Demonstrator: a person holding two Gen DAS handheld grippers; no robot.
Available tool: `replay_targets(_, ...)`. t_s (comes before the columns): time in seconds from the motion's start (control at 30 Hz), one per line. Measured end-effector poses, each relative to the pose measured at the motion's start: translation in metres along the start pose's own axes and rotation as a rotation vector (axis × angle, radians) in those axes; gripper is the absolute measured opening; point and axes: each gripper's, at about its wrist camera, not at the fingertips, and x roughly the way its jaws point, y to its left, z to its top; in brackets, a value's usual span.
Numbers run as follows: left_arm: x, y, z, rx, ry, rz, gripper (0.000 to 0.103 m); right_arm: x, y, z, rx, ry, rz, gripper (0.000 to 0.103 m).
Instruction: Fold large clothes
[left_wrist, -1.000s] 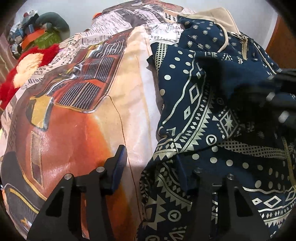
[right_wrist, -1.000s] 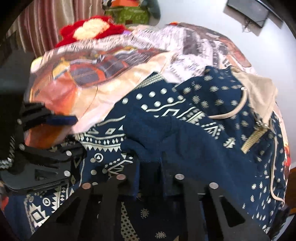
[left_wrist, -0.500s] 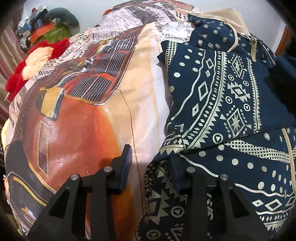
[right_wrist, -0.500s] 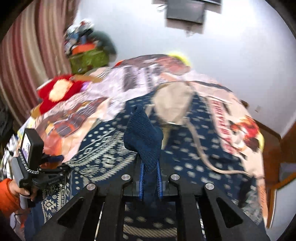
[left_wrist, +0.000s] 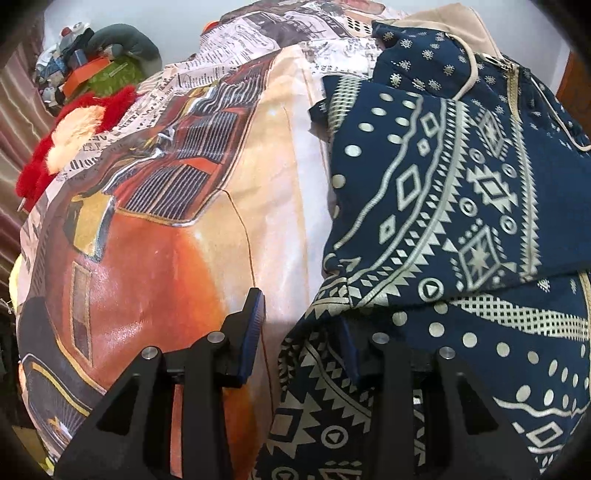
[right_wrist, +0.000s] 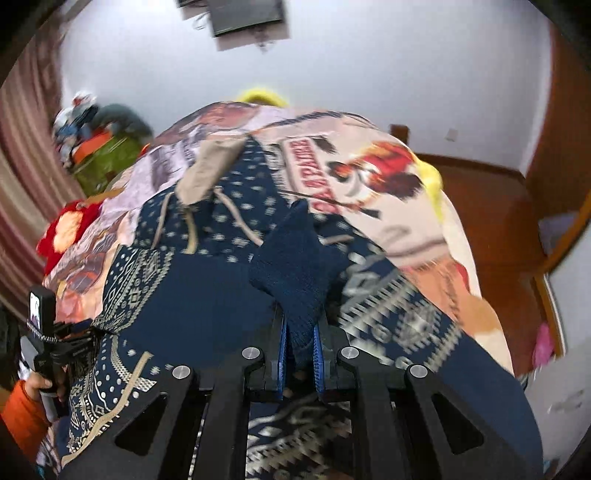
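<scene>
A navy hoodie (left_wrist: 461, 206) with a cream pattern and a beige hood lies on a bed. Its near sleeve is folded across the body. My left gripper (left_wrist: 301, 343) is open and low at the hoodie's left edge, with one finger (left_wrist: 251, 332) over the bedsheet and the other under a fold of cloth. My right gripper (right_wrist: 300, 354) is shut on the navy ribbed cuff (right_wrist: 299, 266) of the other sleeve and holds it up above the hoodie (right_wrist: 207, 295). The left gripper also shows in the right wrist view (right_wrist: 62, 347) at the hoodie's left edge.
The bedsheet (left_wrist: 155, 236) has an orange car print. A red and cream plush (left_wrist: 70, 136) and a heap of things (left_wrist: 92, 70) lie at the far left. A white wall (right_wrist: 369, 66) stands beyond the bed and a wooden floor (right_wrist: 491, 206) lies to the right.
My right gripper has lifted the ribbed cuff up off the hoodie and carried it to the right. The left gripper has stayed open at the hoodie's left edge, shifting slightly.
</scene>
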Motion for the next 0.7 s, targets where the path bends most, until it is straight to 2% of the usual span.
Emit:
replay_targets(0.27, -0.004, 0.007, -0.004, -0.064, -0.012, 0.058, 0.038, -0.001, -0.014, -0.021, 0.019, 0.048, 0.020, 0.010)
replay_targets(0.4, -0.004, 0.005, -0.005, -0.032, 0.002, 0.075, 0.038, -0.006, -0.025, -0.028, 0.057, 0.060, 0.041, 0.010)
replay_targets(0.53, -0.011, 0.002, -0.009, 0.007, 0.024, 0.089, 0.038, -0.016, -0.032, -0.031, 0.057, 0.078, -0.003, 0.021)
replay_targets(0.6, -0.018, 0.003, -0.012, 0.018, 0.028, 0.082, 0.038, -0.024, -0.036, -0.033, 0.042, 0.074, -0.015, 0.031)
replay_targets(0.67, -0.029, 0.003, -0.014, 0.035, 0.022, 0.073, 0.038, -0.035, -0.043, -0.035, 0.043, 0.052, -0.030, 0.050)
replay_targets(0.7, -0.034, 0.003, -0.014, 0.043, 0.019, 0.071, 0.038, -0.044, -0.047, -0.037, 0.046, 0.033, -0.041, 0.053)
